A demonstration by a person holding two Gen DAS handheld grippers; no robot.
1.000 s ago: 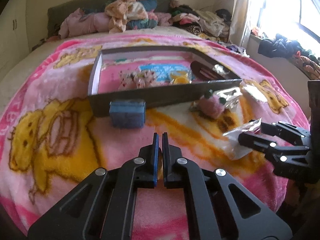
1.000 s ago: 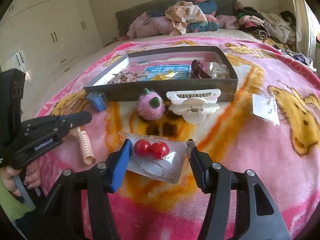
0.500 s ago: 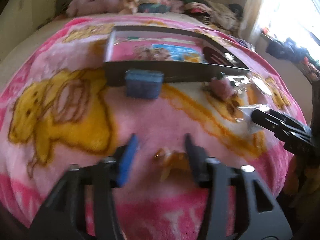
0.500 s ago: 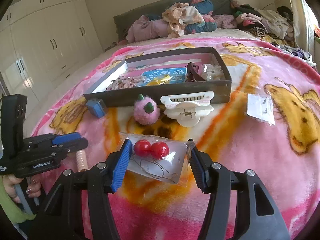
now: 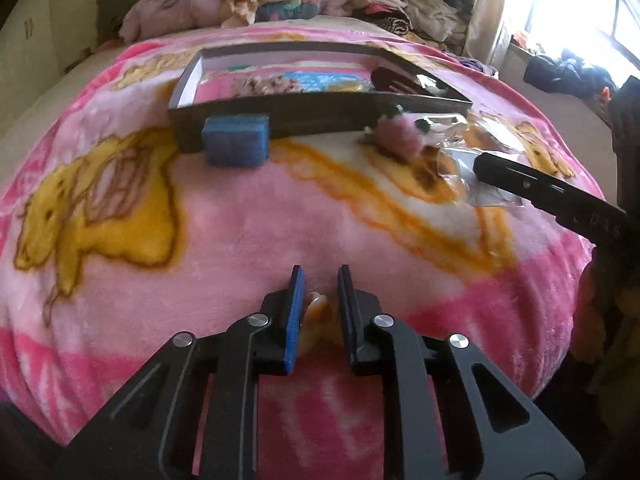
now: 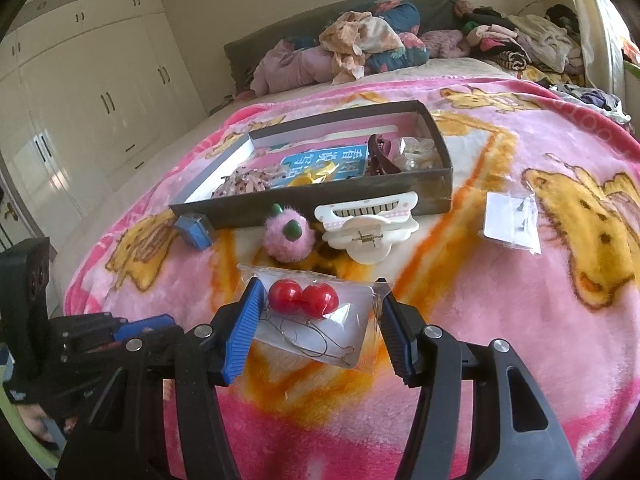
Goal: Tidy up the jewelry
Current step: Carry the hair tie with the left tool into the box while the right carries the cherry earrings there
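**Both grippers loaded in front of the jewelry box**

A pink fleece blanket with yellow cartoon bears covers the bed. On it lies the landmark, a shallow dark rectangular cardboard box. Behind the box, a heap of crumpled clothes is piled against the headboard.

Inside the box lie a blue printed card, a beaded pink piece toward its left end, and a dark hair clip with clear pieces at its right end.

The right gripper sits in front of the box, well apart from it, its jaws half spread and clamped on the side edges of a clear plastic packet holding two red ball earrings on wire hoops. The left gripper is farther forward of the box and to the left. Its jaws have just been closing, and they now pinch a peach-coloured coiled hair tie between the pads.

Touching the box's front wall is a white plastic claw clip. Just left of it sits a fuzzy pink pompom with green tips, near that same wall. At the box's front left corner, a small blue square case rests against the wall. Off the right front corner – near, not touching – lies a small clear packet with a white card; its contents are too small to tell.
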